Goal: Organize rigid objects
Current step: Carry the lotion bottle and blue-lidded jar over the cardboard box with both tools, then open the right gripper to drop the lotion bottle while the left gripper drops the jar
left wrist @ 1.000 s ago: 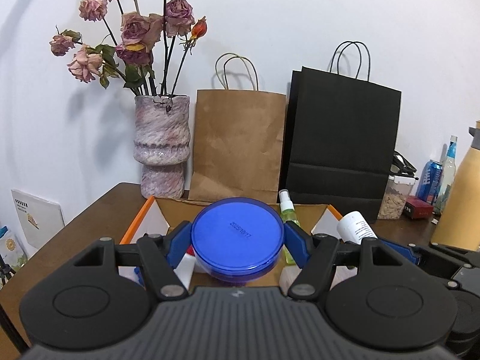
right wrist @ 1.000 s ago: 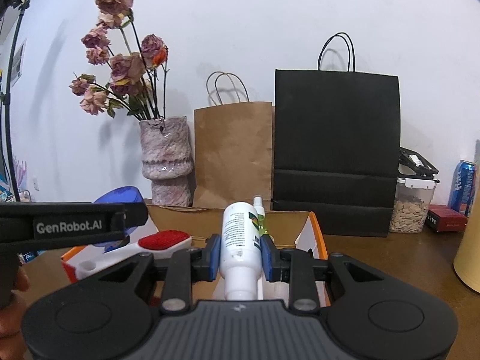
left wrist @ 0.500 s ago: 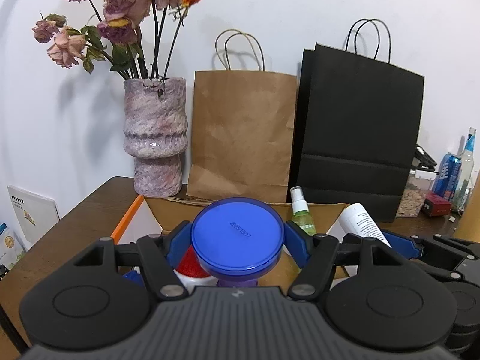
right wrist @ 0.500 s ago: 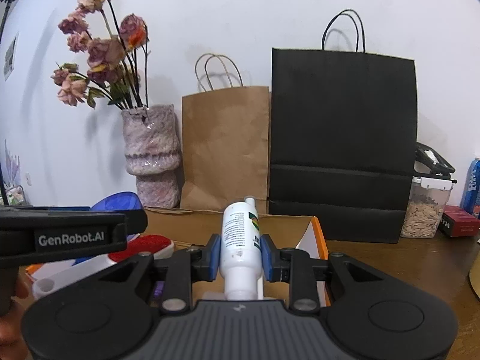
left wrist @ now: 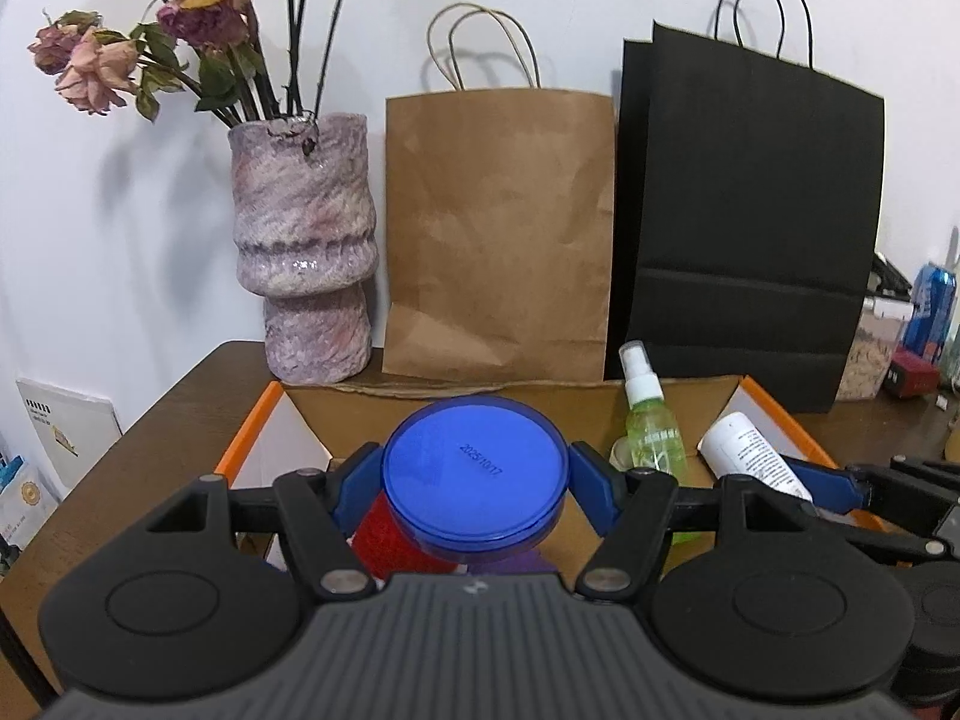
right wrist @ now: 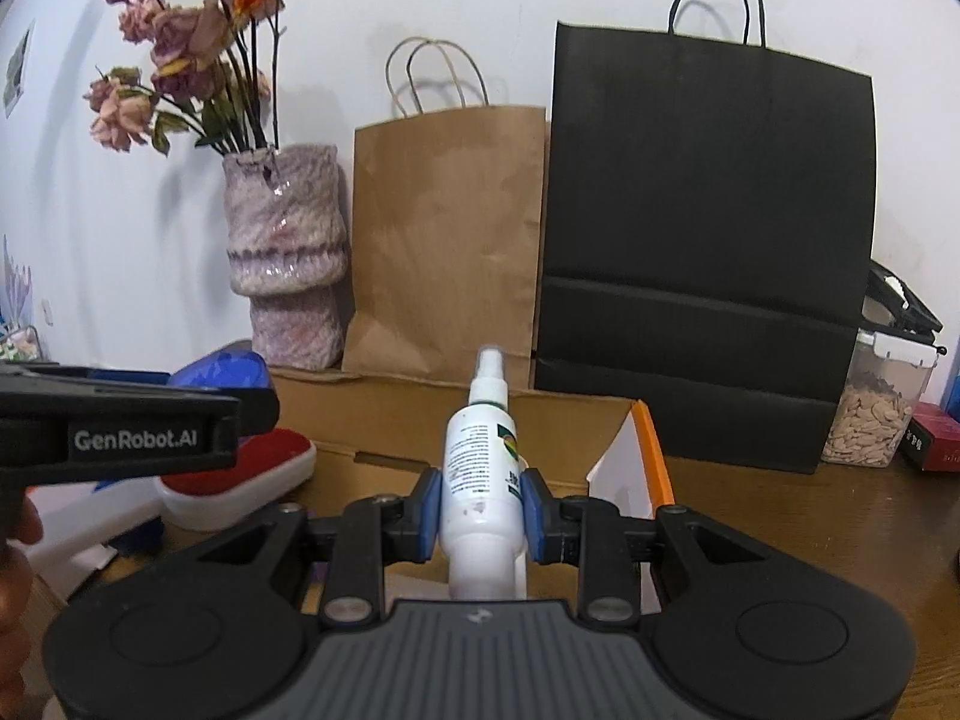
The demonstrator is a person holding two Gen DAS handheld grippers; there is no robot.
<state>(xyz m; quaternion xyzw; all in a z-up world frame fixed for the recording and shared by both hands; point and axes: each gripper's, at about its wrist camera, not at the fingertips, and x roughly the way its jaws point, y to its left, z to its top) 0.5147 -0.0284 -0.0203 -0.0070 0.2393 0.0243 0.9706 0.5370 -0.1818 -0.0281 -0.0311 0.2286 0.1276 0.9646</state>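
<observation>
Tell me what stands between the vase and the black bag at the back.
A brown paper bag stands between the vase and the black bag, against the wall; both wrist views show it.

Both cameras sit just behind their own grippers and look forward along the fingers, tilted slightly downward, toward the white wall.

The left wrist view looks over the left gripper (left wrist: 474, 471) into the open cardboard box (left wrist: 252, 432) close below. The right gripper (left wrist: 798, 474) enters at its right edge.

The right wrist view looks over the right gripper (right wrist: 480, 507) at the same box (right wrist: 651, 450) from a position further right. The left gripper (right wrist: 138, 426) crosses its left edge, very near the lens.

Both views share the vase (left wrist: 303, 246) (right wrist: 285, 258), the brown paper bag (left wrist: 498, 234) (right wrist: 447, 240), the black paper bag (left wrist: 750, 222) (right wrist: 708, 240) and the table (left wrist: 180, 402) (right wrist: 780, 516).
</observation>
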